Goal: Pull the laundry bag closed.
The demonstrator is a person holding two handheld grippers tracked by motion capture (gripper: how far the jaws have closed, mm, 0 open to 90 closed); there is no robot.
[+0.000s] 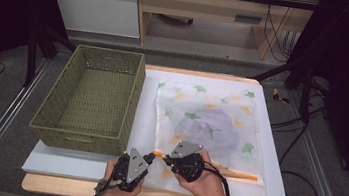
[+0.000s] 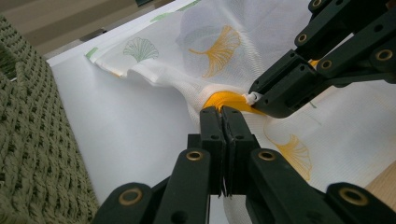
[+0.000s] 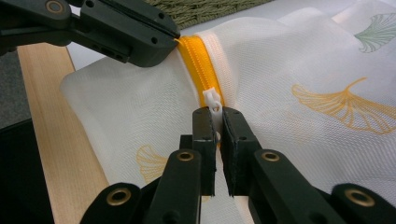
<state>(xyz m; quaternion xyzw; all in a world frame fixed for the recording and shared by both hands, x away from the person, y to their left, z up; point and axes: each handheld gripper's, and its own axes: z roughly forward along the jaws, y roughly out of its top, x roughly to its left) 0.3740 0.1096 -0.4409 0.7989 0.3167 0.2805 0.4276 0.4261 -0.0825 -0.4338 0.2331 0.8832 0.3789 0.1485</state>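
Lying flat on the white board (image 1: 261, 154), the mesh bag (image 1: 209, 127) shows a grey garment (image 1: 206, 129) inside. At its six o'clock edge the right gripper (image 3: 215, 116) is clamped on the white zipper pull (image 3: 212, 100), while the left gripper (image 2: 222, 114) pinches the orange zipper (image 2: 224, 99) end. Green basket (image 1: 89, 97) sits at nine o'clock.

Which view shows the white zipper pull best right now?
The right gripper view: the zipper pull sits close and sharp, pinched in that tool's jaws. The left gripper view shows it small; in the high view it's too small to tell.
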